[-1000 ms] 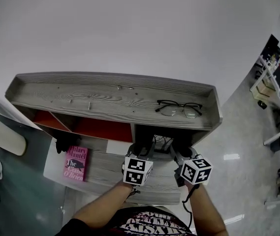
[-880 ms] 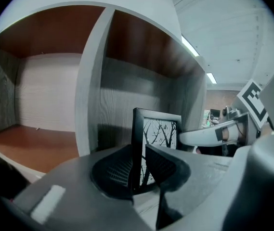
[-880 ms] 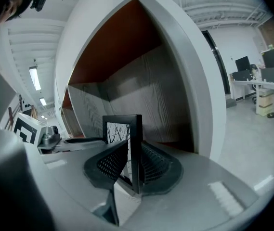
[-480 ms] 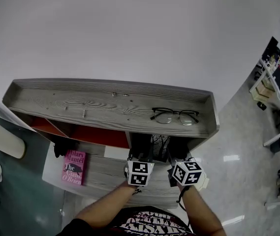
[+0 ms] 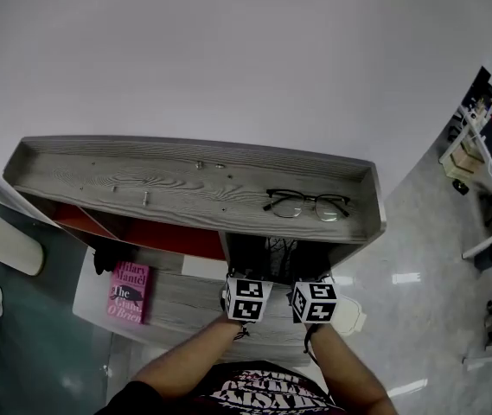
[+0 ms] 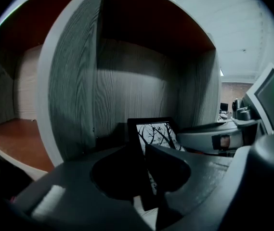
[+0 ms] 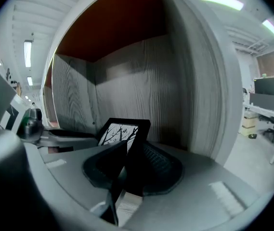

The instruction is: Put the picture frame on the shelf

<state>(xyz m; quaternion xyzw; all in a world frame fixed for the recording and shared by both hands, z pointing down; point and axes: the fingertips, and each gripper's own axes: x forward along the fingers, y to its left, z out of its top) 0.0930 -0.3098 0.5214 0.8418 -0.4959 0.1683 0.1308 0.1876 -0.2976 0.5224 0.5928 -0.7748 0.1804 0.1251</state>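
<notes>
Wood-grain walls enclosed the black picture frame in the grey shelf unit's right compartment, left tongs clamped on it, right tongs just loosening around it; best freed only once steady.

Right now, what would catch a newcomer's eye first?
A picture frame with a bare-tree print is in the shelf's right compartment, left gripper shut on one edge; the right gripper's jaws have just been opening around the other. Glasses lie on the shelf top, a pink book lower left.
</notes>
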